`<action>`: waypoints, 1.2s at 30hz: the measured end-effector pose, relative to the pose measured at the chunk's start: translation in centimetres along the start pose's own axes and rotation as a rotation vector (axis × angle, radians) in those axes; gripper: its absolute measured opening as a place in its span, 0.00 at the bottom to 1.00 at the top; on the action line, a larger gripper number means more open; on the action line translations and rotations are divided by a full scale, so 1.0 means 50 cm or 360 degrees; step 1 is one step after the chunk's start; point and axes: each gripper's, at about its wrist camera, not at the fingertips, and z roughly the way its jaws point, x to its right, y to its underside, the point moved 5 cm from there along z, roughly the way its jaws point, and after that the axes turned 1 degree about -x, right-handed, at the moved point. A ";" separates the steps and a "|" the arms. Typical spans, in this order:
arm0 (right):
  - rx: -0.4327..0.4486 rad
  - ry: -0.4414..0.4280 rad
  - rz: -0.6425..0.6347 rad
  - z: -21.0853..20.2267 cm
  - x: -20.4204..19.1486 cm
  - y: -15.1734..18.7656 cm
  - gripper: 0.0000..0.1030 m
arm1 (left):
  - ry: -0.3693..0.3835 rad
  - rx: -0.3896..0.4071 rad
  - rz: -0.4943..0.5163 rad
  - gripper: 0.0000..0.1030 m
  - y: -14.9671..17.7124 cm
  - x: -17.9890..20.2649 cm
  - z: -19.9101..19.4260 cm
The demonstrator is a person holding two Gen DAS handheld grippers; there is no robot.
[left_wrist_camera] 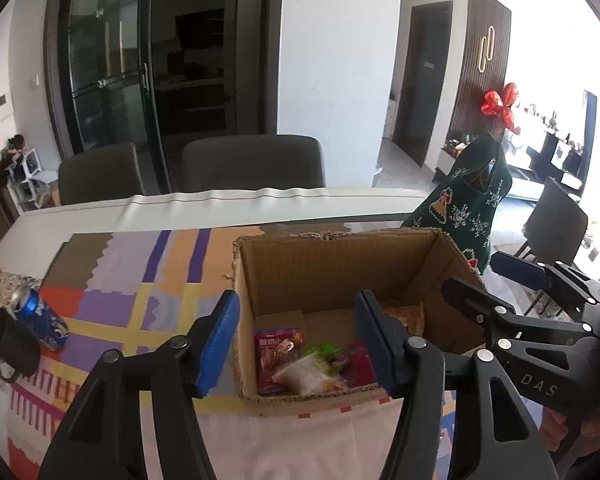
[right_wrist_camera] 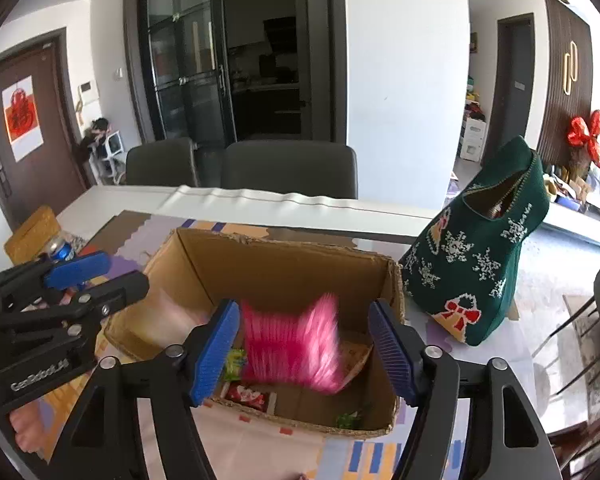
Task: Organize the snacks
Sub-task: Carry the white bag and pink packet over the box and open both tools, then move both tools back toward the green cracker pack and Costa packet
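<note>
Brown cardboard makes the box point(left_wrist_camera: 332, 264) that sits on the bench point(left_wrist_camera: 204, 208), on a cloth point(left_wrist_camera: 116, 300) of many colours. Snacks lie at the bottom of the box: a red pack point(left_wrist_camera: 274, 354), a clear bag point(left_wrist_camera: 306, 376) and a green one point(left_wrist_camera: 324, 350).

The left hand-held gripper point(left_wrist_camera: 298, 340) is spread wide and holds nothing. It hangs over the near edge of the box.

The right hand-held gripper point(right_wrist_camera: 306, 346) is spread wide too. A pink pack point(right_wrist_camera: 290, 346) is between its fingers, over the box. The pack is blurry and touches neither finger.

A blue can point(left_wrist_camera: 40, 316) lies by a black mug point(left_wrist_camera: 10, 344) at the left. A green knit bag point(right_wrist_camera: 480, 252) stands to the right of the box.
</note>
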 end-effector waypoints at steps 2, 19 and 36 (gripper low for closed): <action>-0.0002 0.0006 -0.0004 -0.006 0.000 0.005 0.66 | -0.0037 -0.0004 0.0006 0.63 0.007 0.004 -0.013; -0.0020 -0.0009 -0.0030 -0.109 -0.010 0.134 0.66 | -0.0061 -0.0138 -0.0075 0.71 0.163 0.034 -0.102; -0.0189 -0.0031 0.0011 -0.142 0.001 0.306 0.66 | 0.0025 -0.0459 -0.0085 0.71 0.363 0.099 -0.085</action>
